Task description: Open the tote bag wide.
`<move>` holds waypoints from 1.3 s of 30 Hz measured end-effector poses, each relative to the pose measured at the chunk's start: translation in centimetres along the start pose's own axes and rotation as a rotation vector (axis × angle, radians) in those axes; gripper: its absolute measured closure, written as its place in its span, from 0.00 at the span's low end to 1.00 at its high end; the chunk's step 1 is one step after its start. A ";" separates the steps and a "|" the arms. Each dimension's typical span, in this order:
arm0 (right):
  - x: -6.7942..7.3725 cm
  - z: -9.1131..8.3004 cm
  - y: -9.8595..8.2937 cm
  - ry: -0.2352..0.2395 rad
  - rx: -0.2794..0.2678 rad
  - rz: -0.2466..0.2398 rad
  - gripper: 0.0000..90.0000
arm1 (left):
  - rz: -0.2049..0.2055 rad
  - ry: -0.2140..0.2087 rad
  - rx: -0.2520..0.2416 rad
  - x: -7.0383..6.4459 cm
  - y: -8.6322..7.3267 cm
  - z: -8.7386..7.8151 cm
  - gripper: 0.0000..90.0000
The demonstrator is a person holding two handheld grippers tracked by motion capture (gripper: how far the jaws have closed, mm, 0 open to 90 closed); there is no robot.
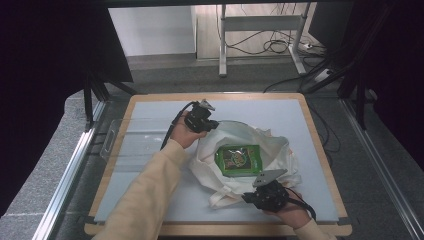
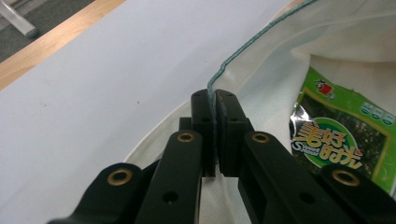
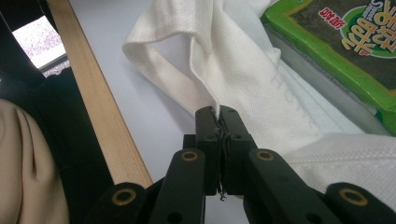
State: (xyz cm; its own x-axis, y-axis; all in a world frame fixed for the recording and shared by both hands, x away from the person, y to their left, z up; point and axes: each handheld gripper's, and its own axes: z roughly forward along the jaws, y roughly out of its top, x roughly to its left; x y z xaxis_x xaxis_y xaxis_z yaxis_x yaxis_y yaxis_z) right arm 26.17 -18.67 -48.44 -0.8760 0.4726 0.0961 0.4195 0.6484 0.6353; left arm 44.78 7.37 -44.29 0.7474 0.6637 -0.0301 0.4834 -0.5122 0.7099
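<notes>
While my left arm stretches across the bench, my left gripper (image 1: 212,123) pinches the far rim of the white tote bag (image 1: 280,157) lying mid-bench. My right gripper (image 1: 248,197), near the front edge, clamps the bag's near hem. The green snack packet (image 1: 239,159) lies in its open mouth.

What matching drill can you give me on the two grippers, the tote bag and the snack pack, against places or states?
1 left gripper
2 right gripper
3 snack pack
4 tote bag

a lies inside the bag's mouth
b clamps the bag's far rim
c clamps the bag's near edge by a strap
d spread on the table, held open

Pairs: 1-b, 2-c, 3-a, 4-d
</notes>
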 end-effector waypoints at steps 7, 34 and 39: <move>0.0 0.1 -0.1 -0.001 0.003 -0.007 0.97 | -0.012 -0.005 0.003 0.3 -0.1 0.3 0.98; 0.4 -1.0 1.1 -0.019 -0.106 -0.009 0.64 | 0.060 -0.075 -0.079 -2.5 -0.9 -4.6 0.59; 0.1 -2.2 1.6 -0.038 -0.180 0.026 0.57 | 0.078 -0.095 -0.112 -3.7 -1.9 -6.4 0.53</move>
State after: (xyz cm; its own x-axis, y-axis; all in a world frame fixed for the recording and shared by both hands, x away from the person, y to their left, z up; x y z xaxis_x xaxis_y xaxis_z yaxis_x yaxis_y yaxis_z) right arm 26.22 -18.94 -45.71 -0.8542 0.5125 0.0872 0.3895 0.5199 0.7602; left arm 38.16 9.33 -41.01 0.8233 0.5666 -0.0343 0.3722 -0.4931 0.7863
